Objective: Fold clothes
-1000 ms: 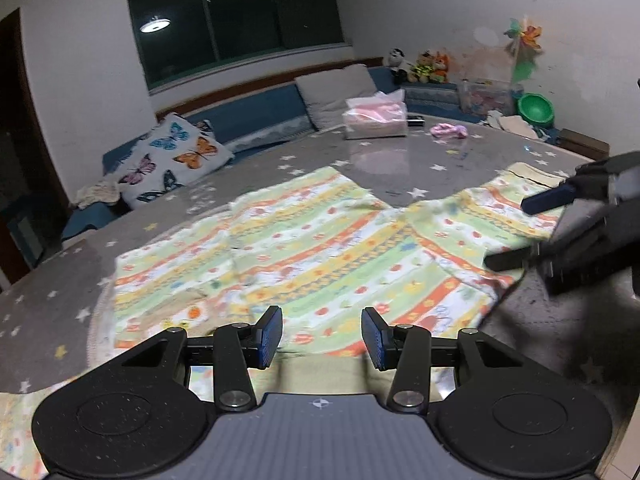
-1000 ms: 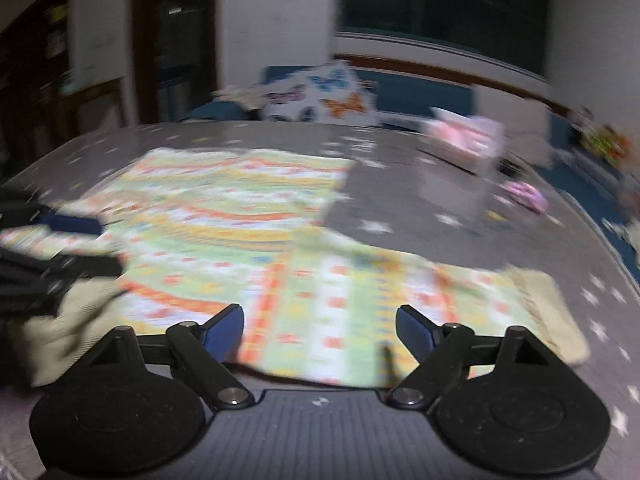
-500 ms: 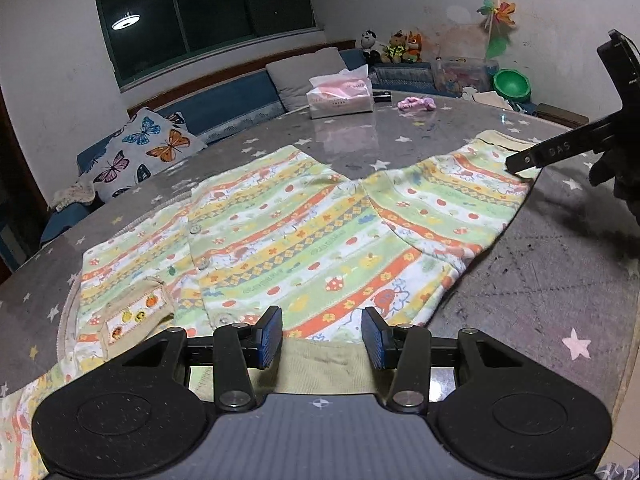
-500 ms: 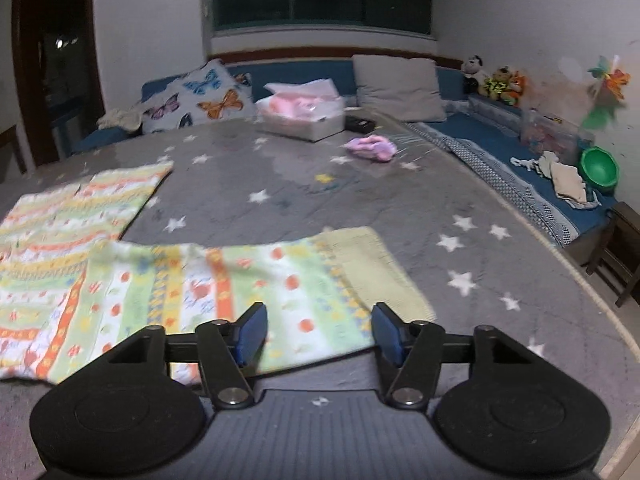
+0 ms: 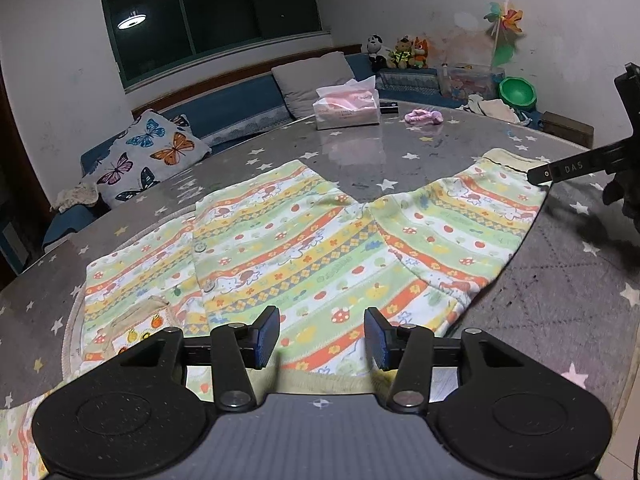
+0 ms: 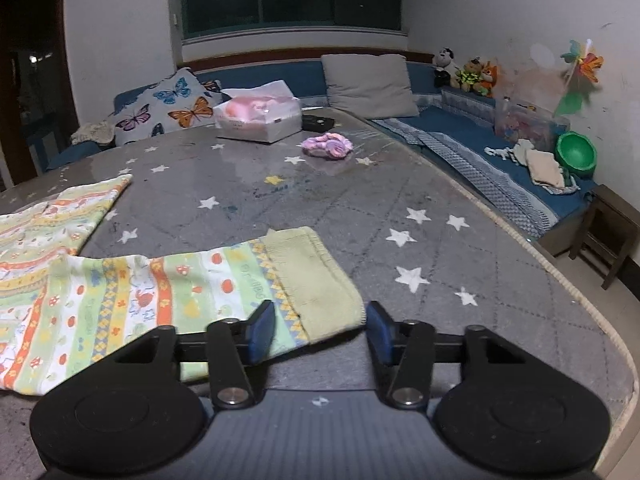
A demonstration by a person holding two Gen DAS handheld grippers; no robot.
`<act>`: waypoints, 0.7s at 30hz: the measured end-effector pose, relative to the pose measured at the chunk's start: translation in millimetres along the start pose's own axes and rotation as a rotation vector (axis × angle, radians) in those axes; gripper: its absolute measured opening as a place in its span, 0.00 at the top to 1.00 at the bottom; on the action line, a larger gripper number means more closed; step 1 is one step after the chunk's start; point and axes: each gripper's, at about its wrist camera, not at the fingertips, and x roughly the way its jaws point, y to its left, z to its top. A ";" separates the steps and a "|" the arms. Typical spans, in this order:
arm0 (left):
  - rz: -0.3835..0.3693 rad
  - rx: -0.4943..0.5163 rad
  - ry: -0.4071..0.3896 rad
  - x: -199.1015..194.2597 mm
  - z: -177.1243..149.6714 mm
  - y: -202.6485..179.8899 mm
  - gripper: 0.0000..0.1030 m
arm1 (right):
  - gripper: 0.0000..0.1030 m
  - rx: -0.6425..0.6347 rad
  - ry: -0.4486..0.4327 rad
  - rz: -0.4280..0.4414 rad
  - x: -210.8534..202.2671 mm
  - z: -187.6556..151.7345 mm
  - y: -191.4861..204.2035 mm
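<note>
1. We find the garment (image 5: 304, 248), a striped, printed children's top, spread flat and unfolded on the star-patterned table (image 6: 400, 200).
2. We hold the left gripper (image 5: 322, 338) over the hem, its fingers wide apart and holding nothing.
3. We hold the right gripper (image 6: 320, 332) at the pale ribbed sleeve cuff (image 6: 316, 280), likewise spread wide and empty; whether it touches the cloth we cannot tell.
4. We judge the step in hand to be positioning for the first fold.
5. The next move calls for closing on the cuff, then carrying the sleeve inward across the body.
</note>
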 end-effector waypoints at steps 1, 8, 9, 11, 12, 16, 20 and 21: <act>-0.003 0.003 0.002 1.6 1.1 -1.6 0.50 | 0.76 0.002 -0.001 0.008 -0.5 0.5 0.4; -0.037 0.018 0.015 14.0 8.9 -15.1 0.50 | 0.92 0.055 -0.039 0.056 -15.3 10.3 -1.5; -0.041 0.022 0.014 15.3 10.1 -17.3 0.50 | 0.92 0.059 -0.048 0.066 -18.8 13.4 -1.5; -0.052 0.029 0.011 18.2 11.8 -22.0 0.50 | 0.92 0.062 -0.074 0.091 -28.5 23.2 1.0; -0.057 0.032 0.010 19.7 12.6 -24.4 0.50 | 0.92 0.061 -0.088 0.105 -34.0 28.5 2.9; -0.071 0.050 0.020 29.1 11.7 -33.6 0.50 | 0.92 0.049 -0.135 0.175 -56.6 49.0 14.9; -0.066 0.060 0.006 29.2 9.8 -37.5 0.50 | 0.92 0.013 -0.180 0.268 -78.0 71.4 37.9; -0.067 0.052 0.000 26.2 9.3 -35.0 0.50 | 0.92 0.000 -0.189 0.293 -82.3 76.5 45.3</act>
